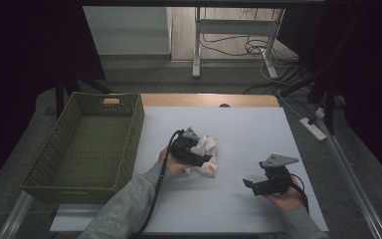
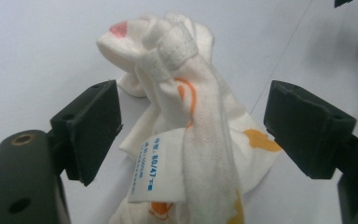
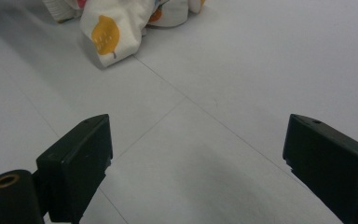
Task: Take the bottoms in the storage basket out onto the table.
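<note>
Two tongs wide, cloth loose on desk

Two tongs in my hands, both w/ jaws spread. Left tongs (image 1: 205,160) sit over the crumpled white cloth (image 1: 206,155) near the middle of the desk (image 1: 258,124). In the left gripper view the cloth (image 2: 191,135) stands bunched up between the jaws, but the pads (image 2: 93,126) are clear of it on both sides, so it's released, not gripped. Left tongs (image 2: 191,126) straddle it, nothing more.

Cloth is white w/ orange prints and a pink spot at the far end, plus a small white label (image 2: 161,168) w/ blue print hanging near my camera. A folded strap-like bit crosses its top. It rests on the white sheet that covers the desk.

Right tongs (image 1: 248,183) are on the near right of the desk, well apart from the cloth, jaws pointing left toward it. In the right gripper view the right tongs (image 3: 196,158) gape over bare white surface, nothing between the jaws; the cloth (image 3: 116,23) lies at the far end of that view, an orange lemon-like print facing the camera.

Green woven basket (image 1: 129,134) stands at the left edge of the desk, just beside the white sheet, left of the cloth. My grey sleeve (image 1: 124,209) comes in from the near edge on the left. Wooden strip of desk shows at the far edge, past the sheet.
</note>
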A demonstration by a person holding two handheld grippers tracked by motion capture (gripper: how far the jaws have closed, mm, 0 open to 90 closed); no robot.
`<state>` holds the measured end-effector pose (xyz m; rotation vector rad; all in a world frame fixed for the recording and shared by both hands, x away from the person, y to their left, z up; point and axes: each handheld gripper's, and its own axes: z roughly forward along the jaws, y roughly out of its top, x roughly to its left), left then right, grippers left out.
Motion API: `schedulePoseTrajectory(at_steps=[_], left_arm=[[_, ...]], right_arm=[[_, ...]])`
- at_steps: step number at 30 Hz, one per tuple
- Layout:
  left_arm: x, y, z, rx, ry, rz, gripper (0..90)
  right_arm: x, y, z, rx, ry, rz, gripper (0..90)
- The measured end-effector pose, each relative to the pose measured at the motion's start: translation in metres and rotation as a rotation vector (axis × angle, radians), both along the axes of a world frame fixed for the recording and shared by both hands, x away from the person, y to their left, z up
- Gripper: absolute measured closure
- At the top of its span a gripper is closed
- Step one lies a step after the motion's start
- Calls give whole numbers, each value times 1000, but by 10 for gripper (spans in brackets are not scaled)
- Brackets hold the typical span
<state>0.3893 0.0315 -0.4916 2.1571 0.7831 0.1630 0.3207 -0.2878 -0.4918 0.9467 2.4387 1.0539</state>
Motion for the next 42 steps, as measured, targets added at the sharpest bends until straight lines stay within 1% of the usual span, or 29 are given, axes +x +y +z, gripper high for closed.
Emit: schedulePoseTrajectory(at_steps=[4, 7, 13, 16, 18, 20, 23, 25, 33, 35, 38, 42], left_arm=[[-1, 4, 6, -27, 12, 7, 170], [-2, 7, 11, -47, 4, 10, 168], [-4, 15, 19, -63, 13, 20, 161], [-9, 20, 26, -66, 21, 21, 150], [-15, 25, 32, -57, 12, 26, 143], [-24, 32, 40, -52, -8, 33, 142], [-35, 44, 50, -71, -30, 47, 141], [-41, 51, 55, -90, -35, 52, 141], [-55, 65, 63, -87, -55, 59, 139], [-57, 68, 64, -76, -59, 63, 137], [-62, 74, 65, -71, -58, 72, 135], [-72, 87, 68, -58, -61, 91, 133]], right_arm=[[1, -1, 0, 7, -3, -1, 84], [2, -2, 0, 17, -1, -3, 83], [3, -2, 0, 28, -1, 3, 85], [3, -4, 1, 50, 2, -2, 85], [3, -4, 2, 49, 1, -4, 85], [2, -3, 2, 44, -1, 1, 85], [2, -3, 2, 42, -5, 3, 85], [2, -4, 3, 49, -8, 0, 85], [2, -2, 3, 37, -11, 3, 85], [1, -2, 3, 36, -11, 2, 85], [1, -2, 3, 33, -12, 3, 85], [0, -2, 4, 34, -13, 1, 85]])
